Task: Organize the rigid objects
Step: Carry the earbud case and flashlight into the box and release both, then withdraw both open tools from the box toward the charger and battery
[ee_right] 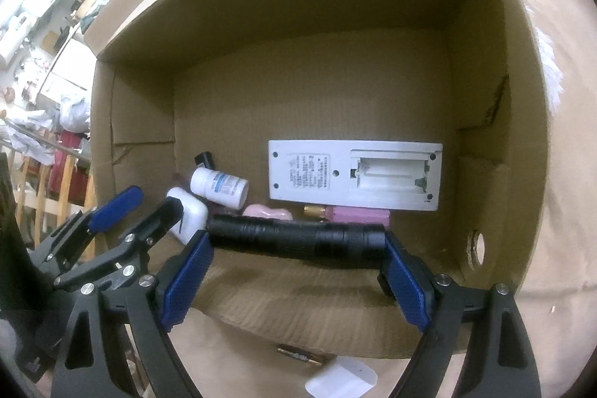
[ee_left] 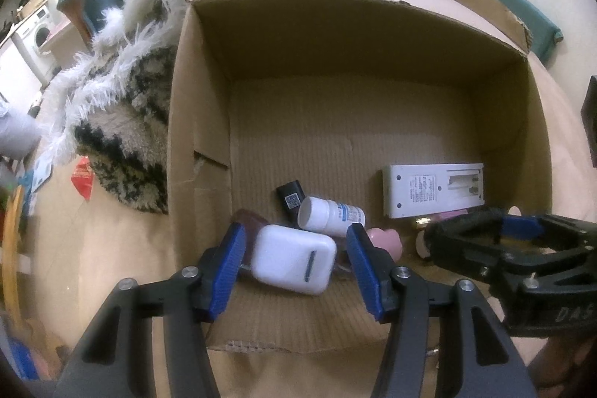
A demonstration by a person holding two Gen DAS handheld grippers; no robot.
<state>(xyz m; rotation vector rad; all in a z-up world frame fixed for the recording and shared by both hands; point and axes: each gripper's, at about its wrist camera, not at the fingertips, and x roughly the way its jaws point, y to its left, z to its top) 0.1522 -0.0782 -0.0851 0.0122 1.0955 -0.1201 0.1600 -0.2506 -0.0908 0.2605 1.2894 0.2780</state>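
An open cardboard box (ee_left: 373, 144) holds a white remote lying face down (ee_left: 434, 189), a white pill bottle on its side (ee_left: 330, 215), a small black block (ee_left: 291, 198), a pink item (ee_left: 386, 239) and a white earbud case (ee_left: 293, 258). My left gripper (ee_left: 294, 265) is open with the case between its fingers, gaps on both sides. My right gripper (ee_right: 298, 250) grips a black flashlight (ee_right: 298, 243) end to end, low inside the box's near edge. The remote (ee_right: 354, 174), the bottle (ee_right: 220, 185) and a pink tube (ee_right: 358, 215) lie beyond it.
A shaggy black-and-white rug (ee_left: 127, 122) lies left of the box. A red wrapper (ee_left: 83, 176) lies on the floor. A small white object (ee_right: 341, 381) and a brass-coloured item (ee_right: 298, 355) lie outside the box's near wall. A washing machine (ee_left: 37, 36) stands far left.
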